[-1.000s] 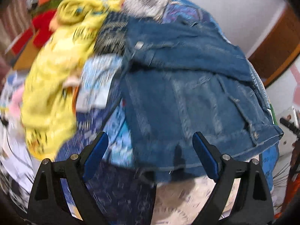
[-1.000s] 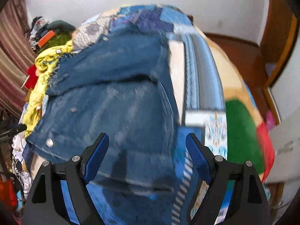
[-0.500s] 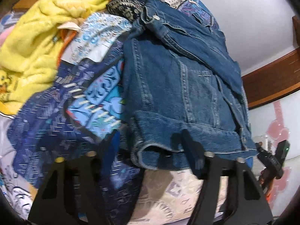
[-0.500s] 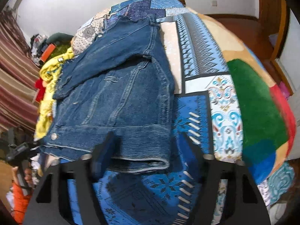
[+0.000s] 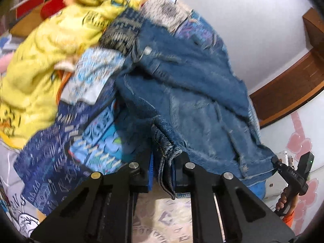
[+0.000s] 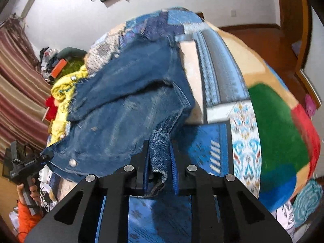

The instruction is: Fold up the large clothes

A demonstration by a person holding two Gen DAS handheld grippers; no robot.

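Denim fills both views: the denim jacket (image 5: 194, 101) lies spread across the bed (image 6: 269, 125), on its patchwork cover, with its near hem toward the person. The left gripper (image 5: 162, 168) is closing, its fingers (image 5: 145, 174) already pressing a bunched fold of that hem at one bottom corner. The right gripper (image 6: 159, 168) is pinched tight on the thick hem band at the other corner, with cloth gathered between its blue pads. Holding both bottom corners this way looks like the start of a fold: judging from the layout, the hem can then be carried up over the body of the jacket toward the collar while the edge stays straight between the two hands.

Around it, a yellow garment (image 5: 38, 60) lies heaped just beside the jacket on its left, with red cloth (image 5: 54, 2) behind it and a light blue patterned cloth (image 5: 95, 75) touching the jacket's side. That pile crowds the left edge and could catch a sleeve if the fold drifts that way. The right side of the bed is bare cover, well apart from any clutter. Blur softens the far collar, so its lie is hard to tell
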